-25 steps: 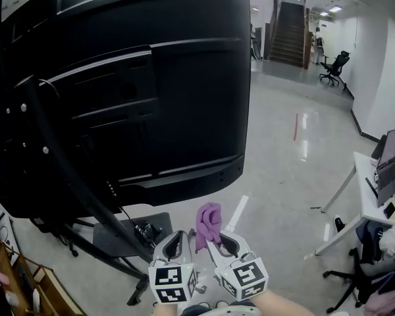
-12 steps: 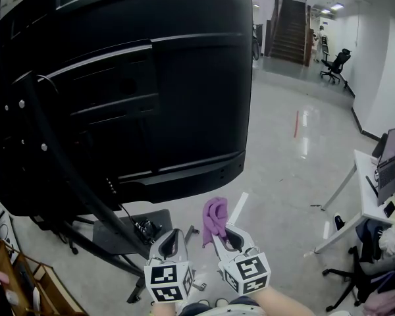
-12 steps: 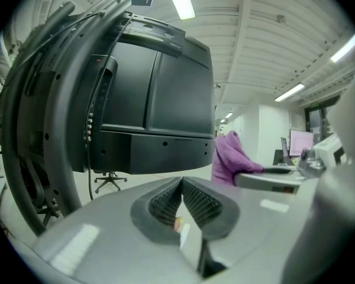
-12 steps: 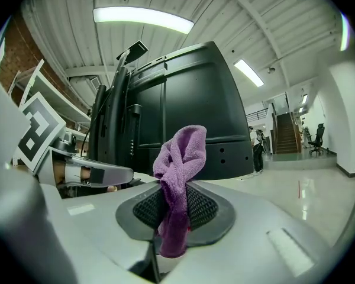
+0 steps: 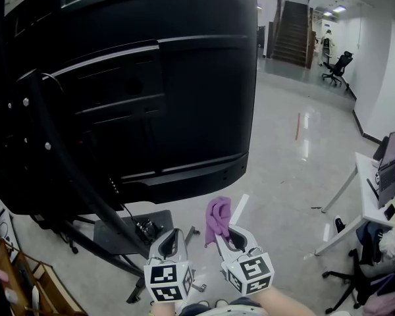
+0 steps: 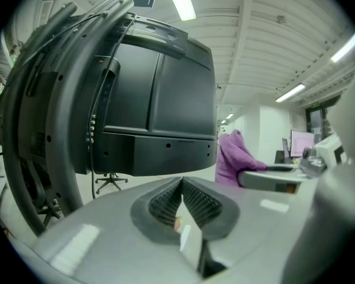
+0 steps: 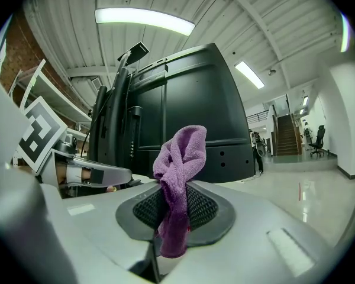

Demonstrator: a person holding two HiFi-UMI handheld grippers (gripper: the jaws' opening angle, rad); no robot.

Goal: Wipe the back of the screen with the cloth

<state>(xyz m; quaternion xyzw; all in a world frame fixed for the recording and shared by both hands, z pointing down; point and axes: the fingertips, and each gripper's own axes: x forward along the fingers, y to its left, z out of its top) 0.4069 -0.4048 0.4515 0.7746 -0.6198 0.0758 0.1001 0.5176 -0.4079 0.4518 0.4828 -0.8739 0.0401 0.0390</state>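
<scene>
Pinching one purple cloth (image 5: 218, 216), the right gripper (image 5: 225, 236) sits beside the left gripper (image 5: 172, 237), pressed together empty, below one screen (image 5: 131, 91).

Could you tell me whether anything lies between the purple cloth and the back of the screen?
Nothing: in the head view only bare floor shows between the cloth and the screen.

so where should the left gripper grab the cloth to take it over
Grip the loose folded top of the cloth, sticking out past the right gripper; the rest is clamped in its jaws. Come from the left, where the left gripper sits, and open it first: its jaws are shut.
</scene>
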